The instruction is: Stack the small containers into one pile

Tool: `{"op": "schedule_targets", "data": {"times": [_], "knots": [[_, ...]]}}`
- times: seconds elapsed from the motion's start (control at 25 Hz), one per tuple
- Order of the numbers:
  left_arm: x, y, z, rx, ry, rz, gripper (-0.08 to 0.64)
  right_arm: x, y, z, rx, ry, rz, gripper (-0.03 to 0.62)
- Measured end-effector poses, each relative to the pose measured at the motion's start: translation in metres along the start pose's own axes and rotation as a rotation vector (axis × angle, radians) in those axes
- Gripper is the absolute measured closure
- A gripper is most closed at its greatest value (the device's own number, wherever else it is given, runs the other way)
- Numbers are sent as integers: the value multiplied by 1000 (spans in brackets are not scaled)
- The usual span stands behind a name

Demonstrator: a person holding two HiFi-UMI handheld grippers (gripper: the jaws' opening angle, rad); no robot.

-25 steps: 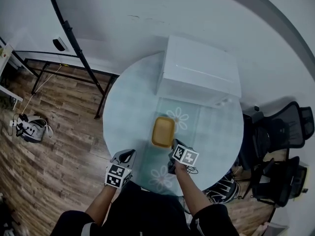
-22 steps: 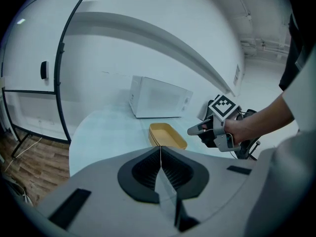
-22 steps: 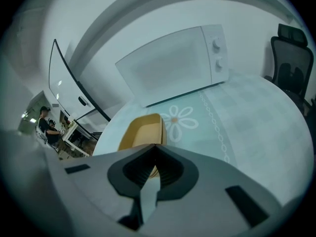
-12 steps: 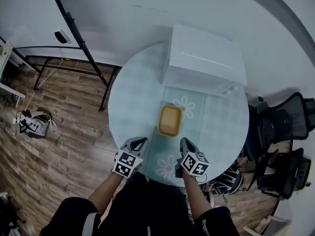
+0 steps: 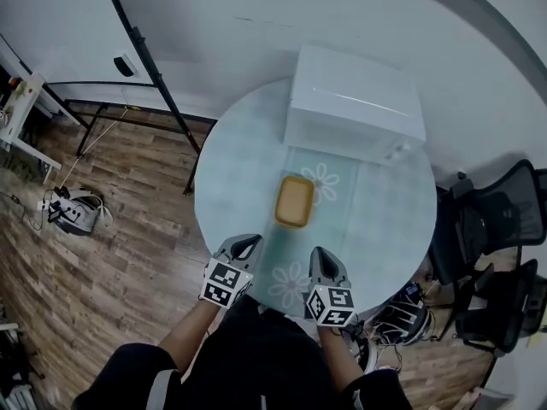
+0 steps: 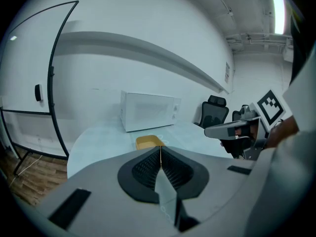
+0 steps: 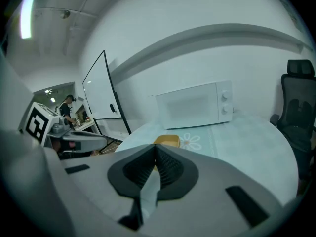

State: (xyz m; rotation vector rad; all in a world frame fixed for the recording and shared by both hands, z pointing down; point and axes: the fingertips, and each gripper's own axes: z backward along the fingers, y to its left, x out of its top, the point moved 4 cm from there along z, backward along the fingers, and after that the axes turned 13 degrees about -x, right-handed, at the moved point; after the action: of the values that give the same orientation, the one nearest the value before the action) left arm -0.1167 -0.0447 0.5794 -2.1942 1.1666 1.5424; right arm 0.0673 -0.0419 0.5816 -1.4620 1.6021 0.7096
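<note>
A yellow rectangular container (image 5: 294, 202) sits open side up near the middle of the round table (image 5: 231, 178), on its own; from above I cannot tell whether others are nested in it. It also shows just past the jaws in the left gripper view (image 6: 149, 141) and the right gripper view (image 7: 167, 140). My left gripper (image 5: 250, 241) hovers at the near table edge, jaws shut and empty (image 6: 160, 151). My right gripper (image 5: 317, 254) is beside it, level with it, also shut on nothing (image 7: 154, 150). Both are well short of the container.
A white microwave (image 5: 355, 101) stands at the back of the table. Black office chairs (image 5: 487, 229) crowd the right side. A black stand's legs (image 5: 145, 67) and a bag (image 5: 77, 213) are on the wooden floor at the left.
My right gripper has drawn back from the container's near right corner and risen. The left gripper has lifted a little. Both now hang side by side at the near edge.
</note>
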Motion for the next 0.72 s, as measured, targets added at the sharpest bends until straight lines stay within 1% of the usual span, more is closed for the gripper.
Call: {"op": "schedule_targets", "data": {"times": [0.12,0.32,0.72], "knots": [[5,-22,7,16,-29,-20,546,1,-3,19,17,-33,30,568],[9,-61,13,30,-58,-45,545,-8,-15,47,32,-40,34,569],[-2,-109,25,53,-70,-59,546,-26,-29,85,57,-52,29,568]]}}
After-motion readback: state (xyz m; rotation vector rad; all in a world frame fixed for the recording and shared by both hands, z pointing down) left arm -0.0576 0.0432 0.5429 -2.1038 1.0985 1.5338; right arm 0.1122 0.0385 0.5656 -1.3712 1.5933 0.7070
